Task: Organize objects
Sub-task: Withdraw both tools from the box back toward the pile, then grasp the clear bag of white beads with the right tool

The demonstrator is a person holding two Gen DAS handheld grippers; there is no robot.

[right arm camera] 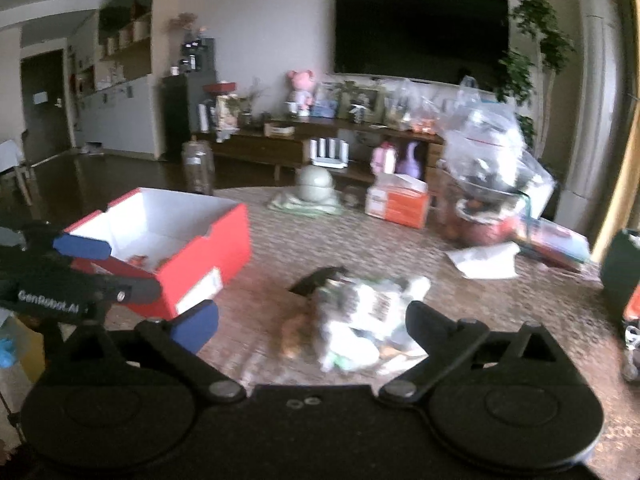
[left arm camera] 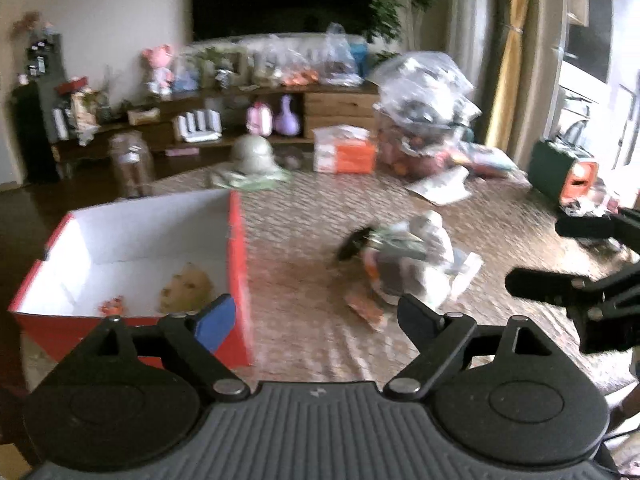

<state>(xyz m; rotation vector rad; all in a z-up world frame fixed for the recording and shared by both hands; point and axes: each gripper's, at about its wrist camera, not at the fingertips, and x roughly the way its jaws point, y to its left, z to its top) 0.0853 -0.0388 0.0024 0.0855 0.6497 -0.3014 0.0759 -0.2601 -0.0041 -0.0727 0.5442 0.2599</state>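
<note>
A red box (left arm camera: 240,264) with a white inside stands at the left of the patterned table. In it lie a tan lump (left arm camera: 186,288) and a small orange thing (left arm camera: 112,305). A blurred pile of packets and wrappers (left arm camera: 404,264) lies in the middle of the table. My left gripper (left arm camera: 314,308) is open and empty, its blue-padded finger near the box's corner. In the right wrist view my right gripper (right arm camera: 312,316) is open and empty just short of the pile (right arm camera: 360,312). The red box (right arm camera: 216,248) sits to its left, with the left gripper (right arm camera: 132,270) in front of it.
At the back of the table are a pale dome-shaped thing (right arm camera: 316,184), an orange and white carton (right arm camera: 400,200), clear bags heaped over a jar (right arm camera: 488,184) and a sheet of paper (right arm camera: 484,260). A dark green case (right arm camera: 620,272) stands at the right edge.
</note>
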